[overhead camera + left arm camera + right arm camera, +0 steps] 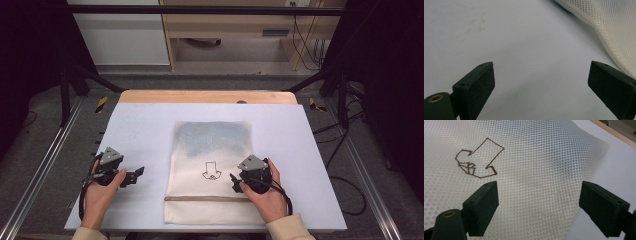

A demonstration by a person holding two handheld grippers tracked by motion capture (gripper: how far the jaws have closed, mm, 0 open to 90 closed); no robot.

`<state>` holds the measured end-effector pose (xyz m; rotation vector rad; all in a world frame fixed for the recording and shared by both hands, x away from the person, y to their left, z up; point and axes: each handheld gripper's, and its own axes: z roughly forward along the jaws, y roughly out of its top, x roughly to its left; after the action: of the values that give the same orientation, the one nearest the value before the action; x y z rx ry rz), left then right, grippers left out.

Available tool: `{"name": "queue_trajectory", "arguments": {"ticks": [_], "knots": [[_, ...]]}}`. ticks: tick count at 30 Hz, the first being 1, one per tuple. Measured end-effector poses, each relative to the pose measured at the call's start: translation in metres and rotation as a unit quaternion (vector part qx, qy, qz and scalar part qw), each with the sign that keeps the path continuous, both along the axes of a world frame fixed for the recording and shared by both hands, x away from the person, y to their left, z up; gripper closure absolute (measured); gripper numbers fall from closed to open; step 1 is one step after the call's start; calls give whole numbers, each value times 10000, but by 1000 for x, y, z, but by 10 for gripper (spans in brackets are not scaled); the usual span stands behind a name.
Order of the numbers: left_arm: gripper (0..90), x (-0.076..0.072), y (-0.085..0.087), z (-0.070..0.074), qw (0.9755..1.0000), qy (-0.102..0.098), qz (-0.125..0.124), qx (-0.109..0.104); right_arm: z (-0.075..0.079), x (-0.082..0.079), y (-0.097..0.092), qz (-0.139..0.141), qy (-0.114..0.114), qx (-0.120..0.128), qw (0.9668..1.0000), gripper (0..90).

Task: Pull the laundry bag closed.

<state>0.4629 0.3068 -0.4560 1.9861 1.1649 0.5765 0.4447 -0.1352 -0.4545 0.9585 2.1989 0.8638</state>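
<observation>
A cream mesh laundry bag [210, 170] lies flat in the middle of the white table [140, 125], with a brown arrow drawing [209, 171] on it and something bluish showing through its far half. My left gripper [137, 175] is open over bare table to the left of the bag; its view shows the bag's edge [609, 27] at the upper right. My right gripper [233, 181] is open just above the bag's right part, with mesh [536, 170] under and between its jaws and the arrow drawing [477, 160] at upper left.
A wooden strip [207, 96] borders the table's far edge. Metal frame rails [40, 165] run along both sides. A darker band [210, 198] crosses the bag near its front end. Cables [345, 190] lie on the floor at the right.
</observation>
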Motion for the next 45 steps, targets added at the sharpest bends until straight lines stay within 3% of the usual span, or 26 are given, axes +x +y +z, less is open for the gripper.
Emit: {"name": "queue_trajectory", "arguments": {"ticks": [3,7,12,15,17,22,24,31,32,35,37,45], "knots": [[80,-10,7,4,9999,162,51,19,-2,0,4,156,192,-20,9997,176],[108,-24,5,11,9996,65,-46,259,-2,-2,14,336,411,-183,9984,179],[89,-26,1,6,9990,128,-52,434,3,-2,37,638,748,-386,9944,111],[88,-29,-2,7,9986,120,-45,510,5,-1,48,773,893,-479,9918,126],[88,-32,-3,7,9984,104,-23,554,7,-3,59,954,999,-548,9889,175],[87,-38,-5,9,9991,-51,-68,409,14,-6,85,1449,1150,-767,9797,258],[82,-36,-5,9,9985,-150,-18,524,17,-7,97,1615,1165,-836,9764,272],[82,-32,-2,5,9984,62,13,558,23,-11,124,2017,1254,-983,9664,334],[82,-32,-1,5,9984,95,4,553,24,-11,128,2131,1307,-1015,9629,358],[82,-31,0,5,9985,144,-11,522,27,-12,136,2243,1327,-1032,9599,398],[83,-30,1,5,9987,139,30,493,29,-13,141,2313,1331,-998,9585,436],[83,-27,8,5,9990,86,148,418,34,-12,160,2659,1503,-1022,9467,602]]}}
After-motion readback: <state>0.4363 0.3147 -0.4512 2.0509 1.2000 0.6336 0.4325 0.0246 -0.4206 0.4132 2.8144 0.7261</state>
